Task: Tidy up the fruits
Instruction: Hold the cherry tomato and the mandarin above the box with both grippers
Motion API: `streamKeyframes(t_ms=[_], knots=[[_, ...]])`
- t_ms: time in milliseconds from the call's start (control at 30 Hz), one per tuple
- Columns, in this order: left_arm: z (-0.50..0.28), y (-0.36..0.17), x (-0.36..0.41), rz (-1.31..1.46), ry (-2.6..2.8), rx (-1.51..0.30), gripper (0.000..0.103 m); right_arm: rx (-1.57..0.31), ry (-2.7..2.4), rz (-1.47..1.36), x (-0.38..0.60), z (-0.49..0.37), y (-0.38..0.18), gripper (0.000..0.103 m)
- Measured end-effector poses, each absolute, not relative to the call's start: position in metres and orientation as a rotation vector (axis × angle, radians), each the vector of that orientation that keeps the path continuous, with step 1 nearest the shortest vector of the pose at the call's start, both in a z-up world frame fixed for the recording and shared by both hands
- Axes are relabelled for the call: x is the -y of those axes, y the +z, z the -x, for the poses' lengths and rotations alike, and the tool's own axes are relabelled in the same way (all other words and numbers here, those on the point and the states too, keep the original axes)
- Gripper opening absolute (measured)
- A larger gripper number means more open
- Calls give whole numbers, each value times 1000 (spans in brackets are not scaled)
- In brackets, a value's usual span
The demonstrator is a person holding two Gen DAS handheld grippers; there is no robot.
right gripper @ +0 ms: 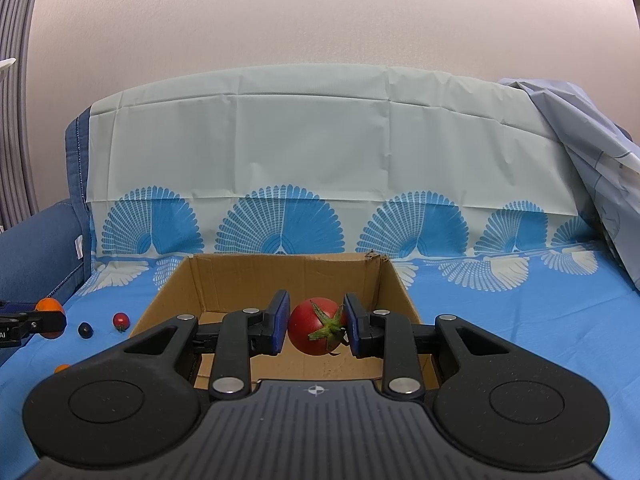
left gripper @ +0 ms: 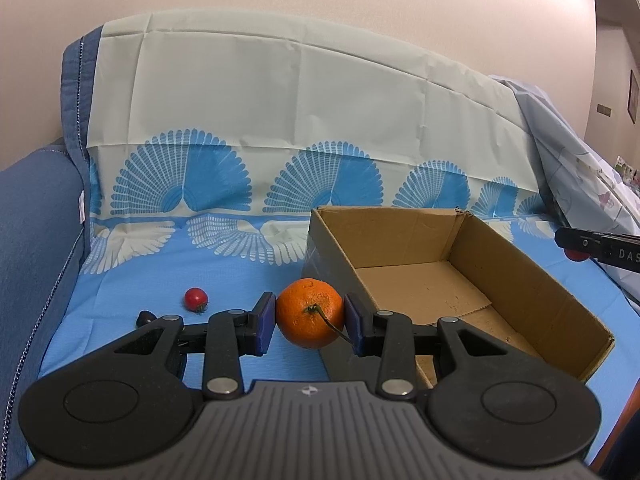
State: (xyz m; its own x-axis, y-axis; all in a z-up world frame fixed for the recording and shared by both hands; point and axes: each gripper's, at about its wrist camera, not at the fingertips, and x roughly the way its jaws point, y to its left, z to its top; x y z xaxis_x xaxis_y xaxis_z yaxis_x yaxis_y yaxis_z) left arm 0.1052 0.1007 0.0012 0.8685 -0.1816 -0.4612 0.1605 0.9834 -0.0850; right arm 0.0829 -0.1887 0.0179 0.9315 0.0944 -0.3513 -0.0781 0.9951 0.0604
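Orange (left gripper: 310, 313) sits between the left gripper (left gripper: 309, 322) pads, both blue pads (left gripper: 265, 326) pressed against its sides; stem faces the camera, skin bright and dimpled. Cardboard box (left gripper: 532, 280) lies just right of those fingers, open-topped. Small red tomato (left gripper: 196, 298) and a dark fruit (left gripper: 146, 316) rest on the blue cloth (left gripper: 132, 280) left of the fingers. Right gripper (right gripper: 316, 326) pinches a large tomato (right gripper: 310, 326) between its pads, fingers partly closed, green calyx toward the camera, held over the box (right gripper: 280, 276). Whether it touches the box floor, cannot tell.
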Motion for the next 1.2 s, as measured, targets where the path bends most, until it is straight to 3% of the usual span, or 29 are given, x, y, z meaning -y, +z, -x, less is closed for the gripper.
streamKeyframes(t_ms=[1200], knots=[[-88, 13, -53, 53, -302, -349, 41, -357, 77, 32, 176, -90, 14, 31]])
